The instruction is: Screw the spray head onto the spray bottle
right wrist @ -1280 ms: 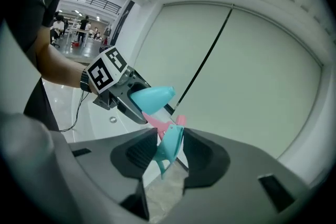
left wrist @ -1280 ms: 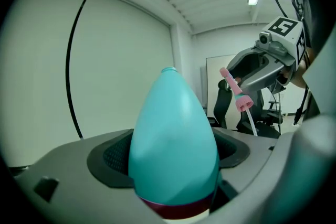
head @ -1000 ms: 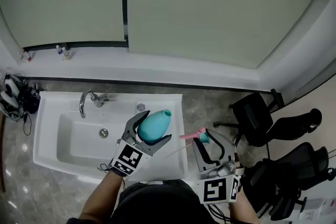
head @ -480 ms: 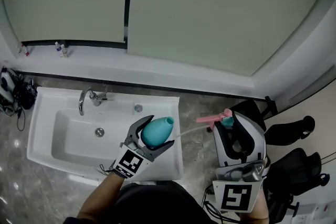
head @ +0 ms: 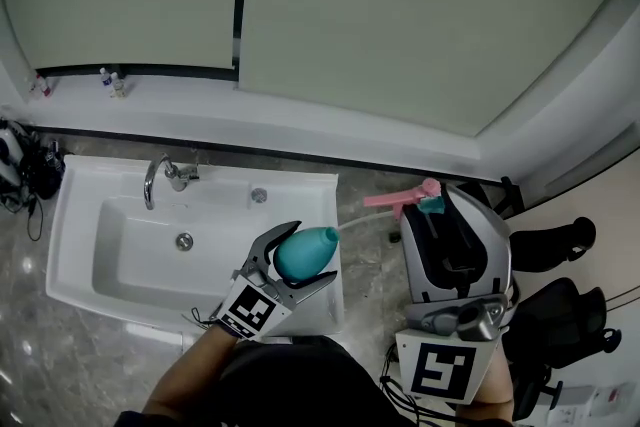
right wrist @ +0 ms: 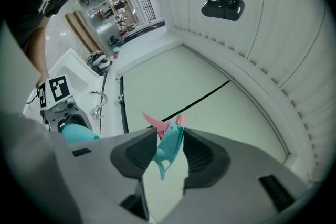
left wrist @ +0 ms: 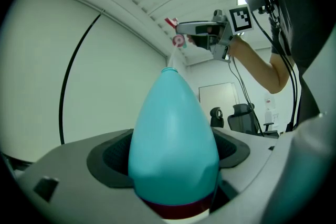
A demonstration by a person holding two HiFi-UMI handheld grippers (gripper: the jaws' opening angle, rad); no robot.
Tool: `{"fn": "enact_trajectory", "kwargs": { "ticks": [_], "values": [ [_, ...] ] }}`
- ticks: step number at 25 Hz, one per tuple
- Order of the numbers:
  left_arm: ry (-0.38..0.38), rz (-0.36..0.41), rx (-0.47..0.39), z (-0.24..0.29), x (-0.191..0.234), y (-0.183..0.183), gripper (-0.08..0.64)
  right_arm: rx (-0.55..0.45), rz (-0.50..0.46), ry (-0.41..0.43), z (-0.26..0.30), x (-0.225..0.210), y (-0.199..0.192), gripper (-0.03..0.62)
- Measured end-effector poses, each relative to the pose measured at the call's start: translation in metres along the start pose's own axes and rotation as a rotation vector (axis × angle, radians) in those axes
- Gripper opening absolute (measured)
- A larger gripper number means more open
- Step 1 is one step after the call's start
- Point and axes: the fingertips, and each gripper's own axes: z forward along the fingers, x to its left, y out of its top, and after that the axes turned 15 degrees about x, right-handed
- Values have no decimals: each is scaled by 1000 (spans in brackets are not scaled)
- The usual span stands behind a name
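Note:
In the head view my left gripper (head: 308,253) is shut on the teal spray bottle (head: 303,251), which lies level over the sink's right rim with its open neck pointing right. The bottle (left wrist: 173,139) fills the left gripper view, clamped between both jaws of the left gripper (left wrist: 173,152). My right gripper (head: 432,211) is shut on the pink and teal spray head (head: 412,199), held to the right of the bottle. The head's thin clear tube (head: 365,223) reaches toward the bottle's neck. In the right gripper view the spray head (right wrist: 169,140) sits pinched between the right gripper's (right wrist: 167,147) pads.
A white sink (head: 60,245) with a chrome tap (head: 160,177) lies below left. Black office chairs (head: 560,315) stand at the right. Small bottles (head: 108,81) sit on the window ledge. Dark gear (head: 20,170) lies left of the sink.
My right gripper has risen with the spray head and now looms larger, further right. The left gripper with the bottle has shifted a little lower and to the right.

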Motion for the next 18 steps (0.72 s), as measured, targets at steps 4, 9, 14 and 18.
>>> {"fn": "enact_trajectory", "kwargs": {
  "ticks": [4,9,14,18],
  "values": [
    [-2,-10,-17,1,-2,4,423,-7,-22,52,2,23,2,155],
    [-6,-14,-36,5,-9,13,423,-10,-28,148,7,52,0,155],
    [-1,19,-41,9,-16,26,423,5,-26,219,13,73,-8,155],
    [-2,43,-46,10,-19,31,423,29,-38,230,13,80,-12,155]
  ]
}}
